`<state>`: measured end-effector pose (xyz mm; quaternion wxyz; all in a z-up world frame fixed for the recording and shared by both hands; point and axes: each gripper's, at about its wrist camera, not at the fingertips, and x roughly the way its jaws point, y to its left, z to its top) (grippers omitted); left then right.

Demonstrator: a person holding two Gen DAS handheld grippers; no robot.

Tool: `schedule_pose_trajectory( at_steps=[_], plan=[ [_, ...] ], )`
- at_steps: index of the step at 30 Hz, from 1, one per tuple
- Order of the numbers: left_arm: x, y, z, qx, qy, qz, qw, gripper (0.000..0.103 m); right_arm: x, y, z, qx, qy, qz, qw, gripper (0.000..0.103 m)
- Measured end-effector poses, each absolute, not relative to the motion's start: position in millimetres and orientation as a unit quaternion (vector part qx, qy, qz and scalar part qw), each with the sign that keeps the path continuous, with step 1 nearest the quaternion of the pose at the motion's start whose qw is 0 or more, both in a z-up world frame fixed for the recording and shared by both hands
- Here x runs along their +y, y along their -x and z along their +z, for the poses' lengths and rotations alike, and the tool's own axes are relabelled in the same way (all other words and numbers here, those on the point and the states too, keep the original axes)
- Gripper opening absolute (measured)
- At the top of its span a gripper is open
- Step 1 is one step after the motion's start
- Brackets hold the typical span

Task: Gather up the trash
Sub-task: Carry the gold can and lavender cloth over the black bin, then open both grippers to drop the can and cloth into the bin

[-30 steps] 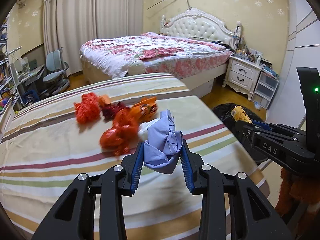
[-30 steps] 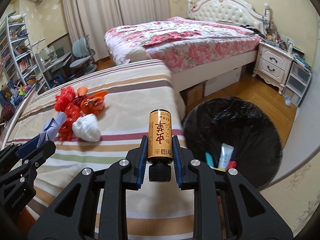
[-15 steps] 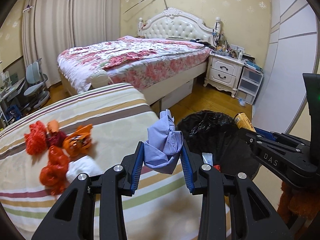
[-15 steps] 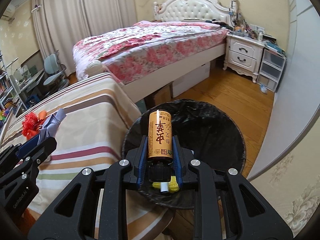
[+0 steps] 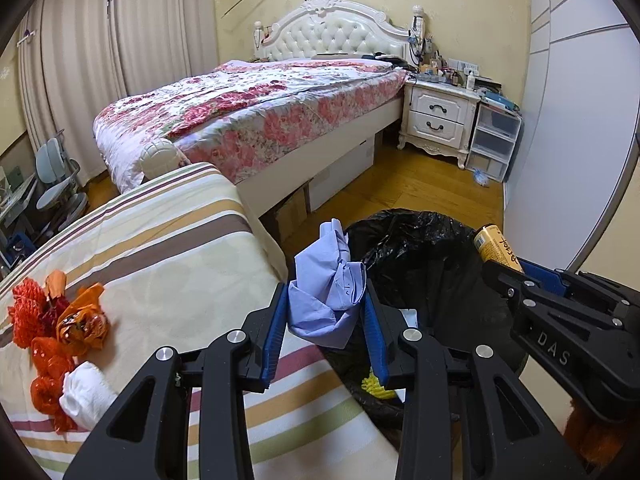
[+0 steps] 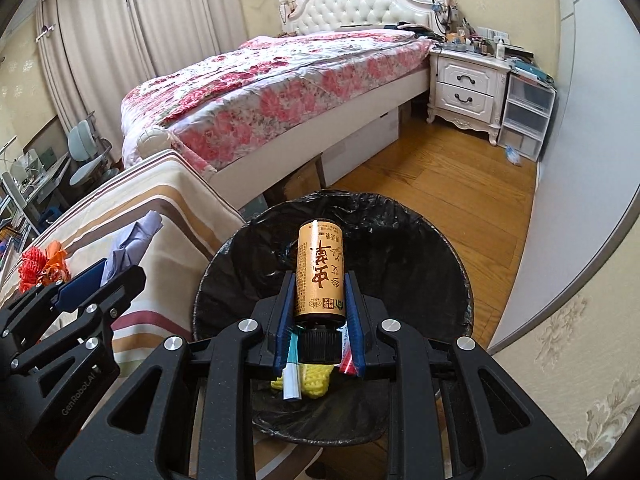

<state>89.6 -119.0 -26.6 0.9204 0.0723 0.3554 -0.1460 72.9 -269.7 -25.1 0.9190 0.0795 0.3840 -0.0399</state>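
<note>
Left wrist view: the left gripper (image 5: 326, 322) grips a crumpled blue cloth (image 5: 328, 292) near the left rim of the black-lined bin (image 5: 420, 240); it should move farther right over the opening before letting go. More trash (image 5: 60, 340) lies on the striped bed (image 5: 180, 240).

Right wrist view: the right gripper (image 6: 320, 308) clamps a gold bottle (image 6: 320, 270), pointing down over the bin (image 6: 440, 280); releasing here looks safe.
</note>
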Motion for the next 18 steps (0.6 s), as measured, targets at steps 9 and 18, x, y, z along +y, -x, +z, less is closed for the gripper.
schedule_pose_trajectory(
  at_steps=[9,18],
  plan=[
    [-135,-97,-30,0.362,-0.088,-0.143,0.917,0.037,-283,-75,-34,0.391,-0.090,-0.051,0.915,0.023],
    [-142,-96,-31,0.367,-0.095,-0.143,0.914,0.065,-292,-74,-35,0.387,-0.101,-0.066,0.914,0.025]
  ],
)
